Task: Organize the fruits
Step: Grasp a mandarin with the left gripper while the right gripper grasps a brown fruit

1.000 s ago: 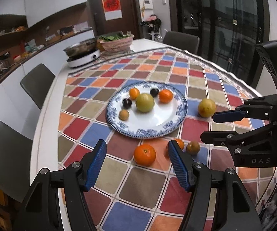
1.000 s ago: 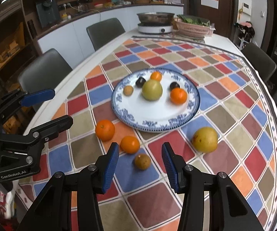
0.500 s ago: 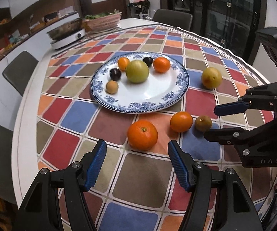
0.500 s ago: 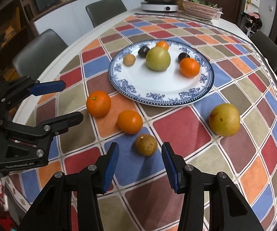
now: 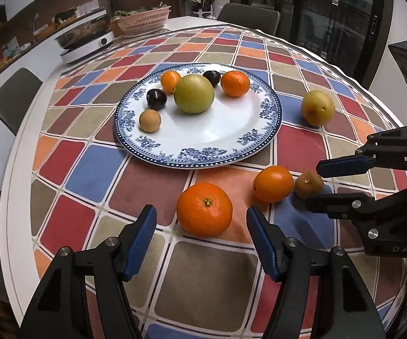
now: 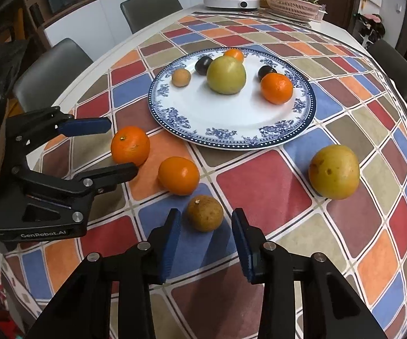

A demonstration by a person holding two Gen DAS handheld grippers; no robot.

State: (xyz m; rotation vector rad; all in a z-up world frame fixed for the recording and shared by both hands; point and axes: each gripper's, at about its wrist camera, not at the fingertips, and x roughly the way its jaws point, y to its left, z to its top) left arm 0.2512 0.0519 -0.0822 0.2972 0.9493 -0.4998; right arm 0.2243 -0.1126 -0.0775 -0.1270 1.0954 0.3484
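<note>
One orange [image 5: 204, 210] before left hand-held gripper [image 5: 200, 243]

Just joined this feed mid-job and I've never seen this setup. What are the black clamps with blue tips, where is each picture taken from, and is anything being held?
There is no robot arm here. A person holds two hand grippers, each with a camera looking forward along its blue-padded fingers. One picture comes from the left gripper, the other from the right gripper; each also shows its partner off to the side. On the checked tablecloth sits a blue-rimmed plate carrying six fruits. Four fruits lie off it: a large orange in front of the left gripper, a smaller orange, a small brown fruit in front of the right gripper, and a yellow fruit. Both grippers are open; nothing is held.
</note>
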